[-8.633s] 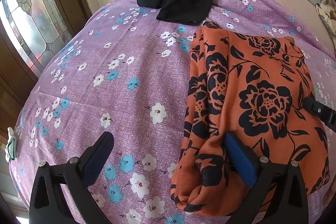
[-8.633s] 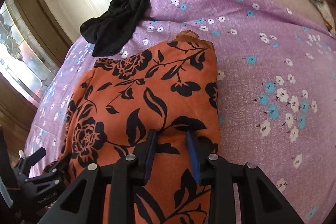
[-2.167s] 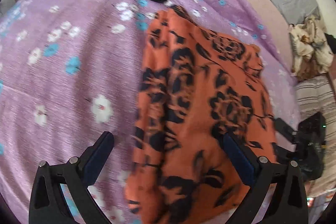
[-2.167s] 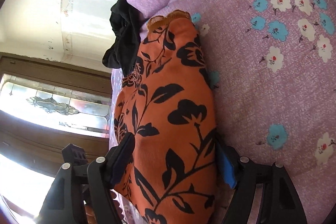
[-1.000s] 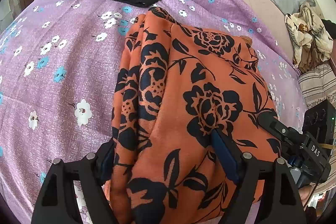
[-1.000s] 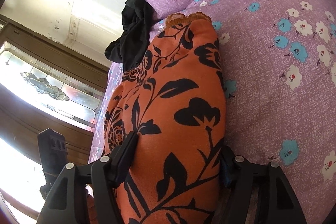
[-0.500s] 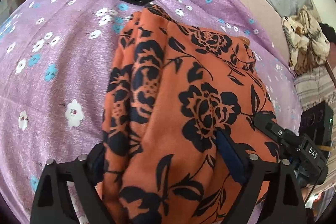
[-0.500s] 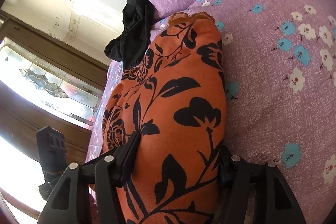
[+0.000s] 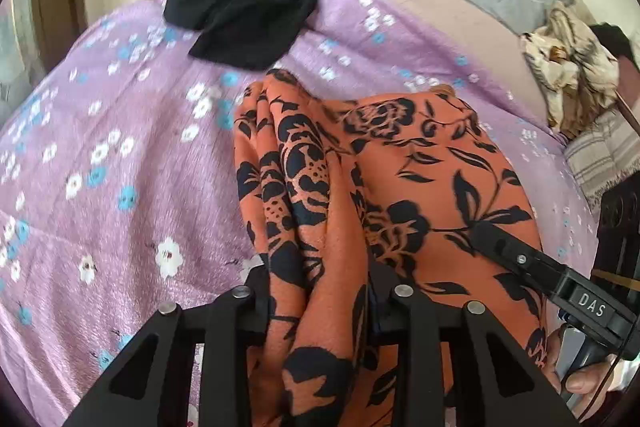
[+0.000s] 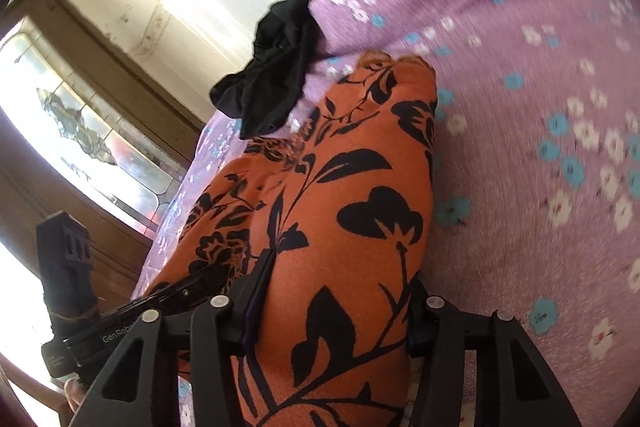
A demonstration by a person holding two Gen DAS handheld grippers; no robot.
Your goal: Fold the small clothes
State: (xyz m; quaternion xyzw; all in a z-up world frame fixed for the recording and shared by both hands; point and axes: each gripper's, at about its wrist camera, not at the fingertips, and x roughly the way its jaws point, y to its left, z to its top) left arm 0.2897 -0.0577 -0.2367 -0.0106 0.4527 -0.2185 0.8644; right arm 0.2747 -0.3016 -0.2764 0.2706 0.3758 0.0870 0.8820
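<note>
Two grippers (image 9: 320,303) (image 10: 332,291), one orange floral garment (image 9: 400,187), one black garment (image 9: 248,7), one purple flowered sheet (image 9: 120,147)

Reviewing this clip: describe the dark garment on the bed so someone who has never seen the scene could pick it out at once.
Start from the purple flowered bedspread covering the bed. Follow the orange cloth with black flowers away from the camera, toward the bed's far edge. Just past its far end lies the black garment, a crumpled heap, the only plain, unpatterned piece on the spread.

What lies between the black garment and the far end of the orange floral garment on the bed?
Only a bare strip of purple flowered bedsheet separates the black garment from the orange floral garment; the left wrist view shows it best.
</note>
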